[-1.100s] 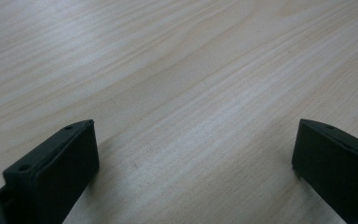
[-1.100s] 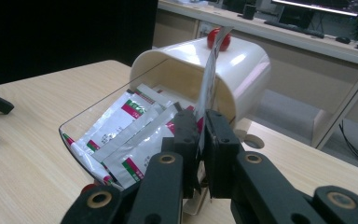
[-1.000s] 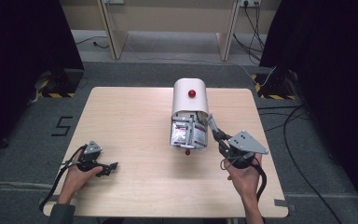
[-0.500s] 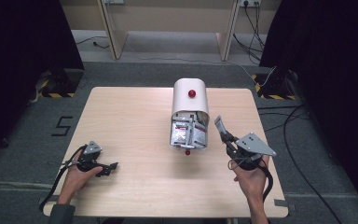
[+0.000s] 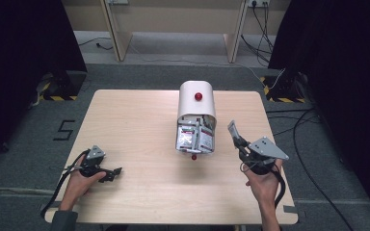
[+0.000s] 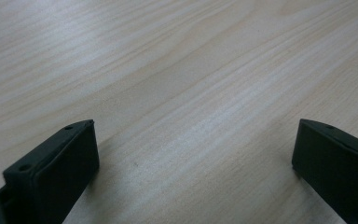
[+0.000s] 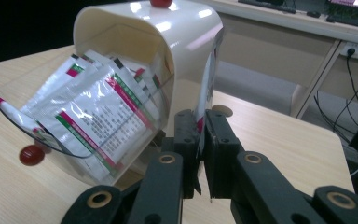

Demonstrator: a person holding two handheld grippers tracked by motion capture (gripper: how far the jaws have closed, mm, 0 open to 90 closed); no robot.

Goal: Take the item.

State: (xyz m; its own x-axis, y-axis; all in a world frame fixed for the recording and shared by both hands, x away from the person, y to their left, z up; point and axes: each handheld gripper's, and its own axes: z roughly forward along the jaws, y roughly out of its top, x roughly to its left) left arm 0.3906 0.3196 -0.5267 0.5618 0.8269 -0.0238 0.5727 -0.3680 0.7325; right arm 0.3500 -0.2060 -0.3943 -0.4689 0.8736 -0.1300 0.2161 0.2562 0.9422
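Note:
A white arched box (image 5: 196, 103) with a red knob on top lies at the table's middle. Its clear flap (image 5: 196, 138) hangs open toward me, with several red, green and white sachets (image 7: 93, 107) piled on it. My right gripper (image 5: 235, 137) is to the right of the flap, shut on one sachet (image 5: 232, 129) that stands on edge between the jaws. In the right gripper view that sachet (image 7: 208, 88) rises from the gripper (image 7: 202, 135) beside the box (image 7: 168, 32). My left gripper (image 5: 114, 172) rests open at the front left, with bare wood between its jaws (image 6: 193, 154).
The flap's small red knob (image 5: 193, 157) points toward me, also seen in the right gripper view (image 7: 31, 155). The wooden table (image 5: 135, 120) stands on grey carpet. Cables (image 5: 298, 130) trail on the floor to the right, and desk legs (image 5: 118, 29) stand behind.
My right gripper has drawn to the right and slightly down, away from the box's flap, carrying the sachet with it. The left gripper has stayed put.

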